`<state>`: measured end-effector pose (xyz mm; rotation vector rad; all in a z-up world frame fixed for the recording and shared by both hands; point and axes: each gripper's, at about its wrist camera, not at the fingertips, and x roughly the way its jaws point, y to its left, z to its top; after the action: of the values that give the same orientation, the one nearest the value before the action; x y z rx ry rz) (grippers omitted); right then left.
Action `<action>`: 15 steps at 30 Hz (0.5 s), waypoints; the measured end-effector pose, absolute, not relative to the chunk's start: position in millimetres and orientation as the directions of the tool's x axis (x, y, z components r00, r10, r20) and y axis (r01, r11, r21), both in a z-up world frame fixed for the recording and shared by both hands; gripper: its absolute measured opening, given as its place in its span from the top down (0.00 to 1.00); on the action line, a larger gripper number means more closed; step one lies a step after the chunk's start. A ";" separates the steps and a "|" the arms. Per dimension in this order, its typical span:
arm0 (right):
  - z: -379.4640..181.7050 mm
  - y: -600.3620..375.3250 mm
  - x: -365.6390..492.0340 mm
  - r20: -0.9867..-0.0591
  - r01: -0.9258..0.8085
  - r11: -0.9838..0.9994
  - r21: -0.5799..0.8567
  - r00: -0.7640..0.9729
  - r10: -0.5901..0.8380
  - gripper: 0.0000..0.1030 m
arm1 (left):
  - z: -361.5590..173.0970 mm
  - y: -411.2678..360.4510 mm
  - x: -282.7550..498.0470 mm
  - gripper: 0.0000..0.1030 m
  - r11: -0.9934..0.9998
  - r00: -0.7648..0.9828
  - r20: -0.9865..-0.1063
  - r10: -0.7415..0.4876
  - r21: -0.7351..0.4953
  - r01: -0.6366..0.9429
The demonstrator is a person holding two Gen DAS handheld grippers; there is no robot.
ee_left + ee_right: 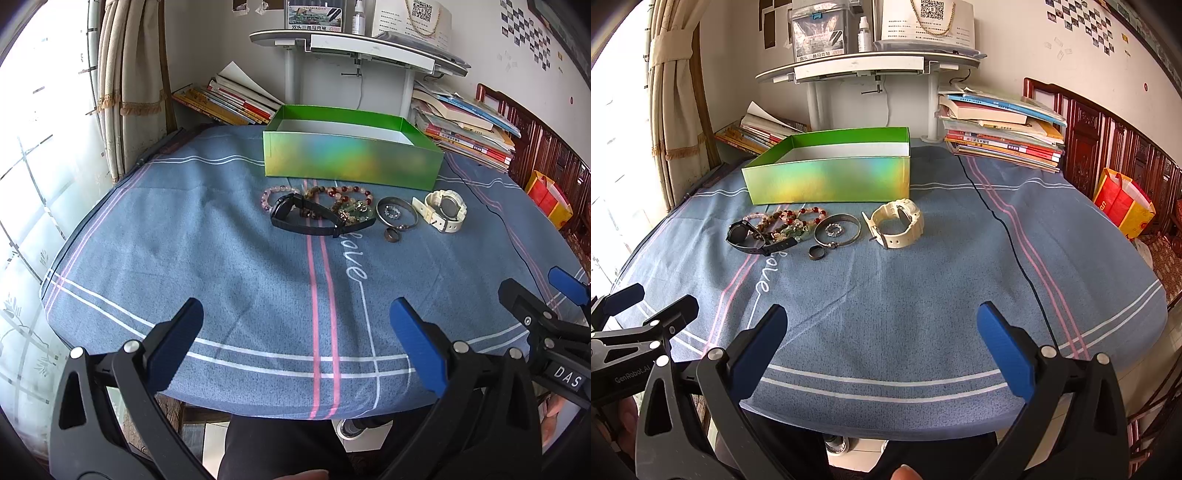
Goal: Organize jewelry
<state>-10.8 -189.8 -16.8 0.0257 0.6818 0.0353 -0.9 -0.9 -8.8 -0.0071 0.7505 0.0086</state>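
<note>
A shiny green box stands open and looks empty at the far side of the blue cloth. In front of it lie a black watch, a heap of bead bracelets, a silver bangle around a small ring, a dark ring and a white watch. My left gripper and right gripper hover open over the near edge, well short of the jewelry, both holding nothing.
Stacks of books flank a white shelf stand behind the box. A black cable runs across the cloth on the right. A red-yellow bag sits beside the table. A curtain hangs at left.
</note>
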 end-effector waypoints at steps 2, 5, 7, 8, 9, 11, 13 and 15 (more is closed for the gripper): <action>-16.9 -189.8 -10.8 -0.629 -0.024 0.999 0.034 0.776 0.040 0.03 | -9.6 -1.7 -0.5 0.03 1.000 0.730 -0.683 0.005 -0.003 -0.010; -18.5 -189.3 -10.9 -0.631 -0.024 0.999 0.035 0.775 0.040 0.03 | -9.8 -2.1 -0.4 0.03 1.000 0.730 -0.684 0.005 -0.003 -0.009; -18.9 -189.2 -11.1 -0.630 -0.024 0.999 0.035 0.776 0.041 0.03 | -9.9 -2.1 -0.4 0.03 1.000 0.730 -0.684 0.006 -0.002 -0.010; -19.0 -189.1 -11.2 -0.630 -0.024 0.999 0.035 0.776 0.041 0.03 | -9.8 -2.1 -0.4 0.03 1.000 0.729 -0.684 0.005 -0.003 -0.010; -18.7 -189.2 -11.0 -0.631 -0.023 0.999 0.035 0.775 0.040 0.03 | -9.8 -2.2 -0.4 0.03 1.000 0.730 -0.684 0.005 -0.003 -0.010; -18.6 -189.3 -11.0 -0.630 -0.023 0.999 0.035 0.776 0.040 0.03 | -9.8 -2.2 -0.4 0.03 1.000 0.730 -0.684 0.006 -0.002 -0.010; -19.9 -188.9 -11.0 -0.630 -0.023 0.999 0.036 0.775 0.040 0.03 | -10.2 -2.0 -0.7 0.03 1.000 0.729 -0.684 0.005 -0.003 -0.010; -19.5 -189.2 -10.9 -0.630 -0.023 0.999 0.034 0.775 0.039 0.03 | -10.7 -2.9 -0.2 0.03 1.000 0.728 -0.686 0.005 -0.001 -0.007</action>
<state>-10.9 -189.2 -19.5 0.0250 0.6826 0.0338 -0.2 -2.9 -10.7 -0.0040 0.7560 0.0066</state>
